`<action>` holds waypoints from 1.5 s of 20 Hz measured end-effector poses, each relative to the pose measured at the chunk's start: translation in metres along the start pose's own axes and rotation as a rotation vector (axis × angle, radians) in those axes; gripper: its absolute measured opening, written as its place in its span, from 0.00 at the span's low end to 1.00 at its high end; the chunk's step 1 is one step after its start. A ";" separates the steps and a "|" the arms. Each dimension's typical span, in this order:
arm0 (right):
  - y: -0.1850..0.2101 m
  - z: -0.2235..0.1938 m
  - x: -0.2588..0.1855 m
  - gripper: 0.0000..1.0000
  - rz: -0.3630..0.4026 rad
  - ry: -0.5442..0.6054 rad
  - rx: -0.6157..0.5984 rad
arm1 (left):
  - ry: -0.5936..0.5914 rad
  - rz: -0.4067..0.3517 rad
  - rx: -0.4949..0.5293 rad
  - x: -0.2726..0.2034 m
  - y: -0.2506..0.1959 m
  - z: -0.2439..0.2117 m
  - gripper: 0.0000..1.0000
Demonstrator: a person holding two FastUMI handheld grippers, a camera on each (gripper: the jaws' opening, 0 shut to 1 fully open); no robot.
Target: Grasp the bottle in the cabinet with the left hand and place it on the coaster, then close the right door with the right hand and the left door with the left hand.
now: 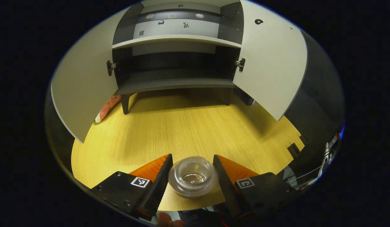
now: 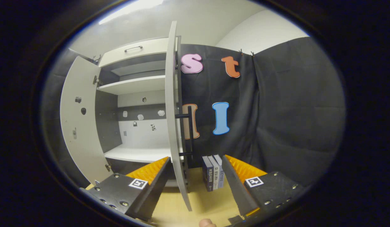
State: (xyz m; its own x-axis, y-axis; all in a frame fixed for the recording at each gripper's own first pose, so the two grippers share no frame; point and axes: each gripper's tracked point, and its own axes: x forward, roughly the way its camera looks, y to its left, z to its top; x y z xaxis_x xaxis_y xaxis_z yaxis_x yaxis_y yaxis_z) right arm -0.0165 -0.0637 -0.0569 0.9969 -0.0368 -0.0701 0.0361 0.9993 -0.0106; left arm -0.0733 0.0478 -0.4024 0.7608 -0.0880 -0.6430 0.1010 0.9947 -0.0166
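Hovering wide, the left gripper [image 1: 192,176] brackets the bottle [image 1: 193,176] at the tabletop's [image 1: 182,132] near edge; right gripper [image 2: 195,176] gapes astride the right door's [image 2: 173,110] edge.

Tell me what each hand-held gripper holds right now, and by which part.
Left hand-held gripper: straddles the bottle at its top, fingers apart, no visible press. Right hand-held gripper: open, holding nothing, the right door edge between its fingers.
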 end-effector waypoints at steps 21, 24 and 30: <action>-0.003 -0.006 0.002 0.94 0.003 0.004 0.005 | -0.185 0.035 -0.008 -0.045 -0.002 0.084 0.84; -0.003 -0.006 0.002 0.94 0.001 0.006 0.009 | -0.273 0.041 -0.014 -0.063 -0.002 0.122 0.84; -0.005 -0.007 0.004 0.97 0.001 0.004 0.011 | -0.456 0.106 -0.014 -0.103 0.008 0.206 0.84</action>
State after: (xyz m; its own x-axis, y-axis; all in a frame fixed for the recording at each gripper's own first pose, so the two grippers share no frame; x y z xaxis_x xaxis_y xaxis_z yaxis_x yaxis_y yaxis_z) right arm -0.0133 -0.0690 -0.0638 0.9966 -0.0354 -0.0742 0.0356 0.9994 0.0001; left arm -0.0193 0.0543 -0.1786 0.9709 0.0032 -0.2396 0.0014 0.9998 0.0188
